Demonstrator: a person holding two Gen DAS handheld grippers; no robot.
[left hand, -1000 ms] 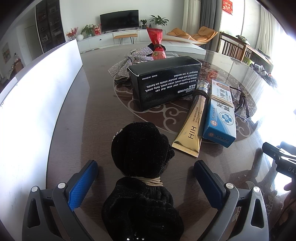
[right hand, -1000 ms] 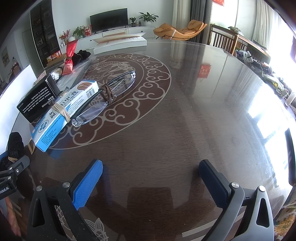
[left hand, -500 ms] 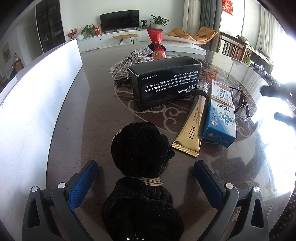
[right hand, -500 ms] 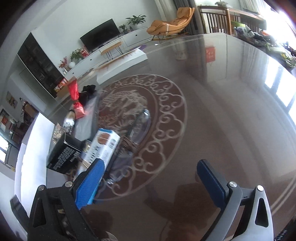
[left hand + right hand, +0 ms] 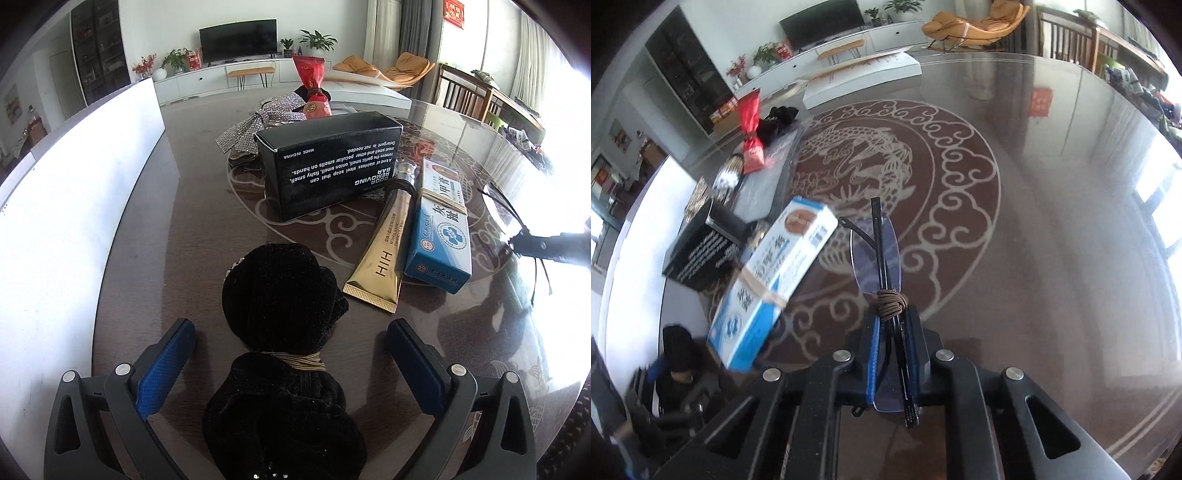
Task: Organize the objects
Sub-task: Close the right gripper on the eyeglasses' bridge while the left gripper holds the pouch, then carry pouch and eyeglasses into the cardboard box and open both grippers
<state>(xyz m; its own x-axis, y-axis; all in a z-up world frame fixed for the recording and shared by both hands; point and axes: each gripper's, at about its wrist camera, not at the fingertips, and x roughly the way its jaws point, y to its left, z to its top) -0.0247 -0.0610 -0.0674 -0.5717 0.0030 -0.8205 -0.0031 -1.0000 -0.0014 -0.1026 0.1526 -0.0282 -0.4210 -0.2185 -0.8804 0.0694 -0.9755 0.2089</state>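
Clamped tight on a pair of folded glasses [image 5: 882, 254] with the right gripper [image 5: 894, 354], both blue pads pressed against the temples just behind a brown elastic band [image 5: 891, 303] wound round the frame. Glasses pointing straight out from the jaws, long axis running away from the gripper toward the dragon medallion on the dark round table [image 5: 1052, 229], clear lens edge-on, far temple tip well past the band. Cannot tell whether lifted off the tabletop or resting on it.

Just left of the glasses, a blue-and-white carton [image 5: 772, 280] with a rubber band round its middle, long axis slanting up and to the right, nearly touching the lens rim. Beyond that carton, the black box [image 5: 698, 251] with white print, then a red foil packet [image 5: 751, 136] and a clear flat case further back.

Spread wide with the left gripper [image 5: 291, 362], nothing gripped, pads either side of a black velvet pouch [image 5: 280, 295] tied at the neck with a gold cord, neither pad touching it. Ahead of the pouch, the black box [image 5: 328, 162] standing on its long edge; right of that box, a gold tube [image 5: 384, 251] lying cap-away, then the blue-and-white carton [image 5: 439, 229] alongside, touching it. Behind the box, a sparkly bow [image 5: 258, 122] and the red foil packet [image 5: 314, 96]. A white panel [image 5: 66, 206] along the table's left edge.
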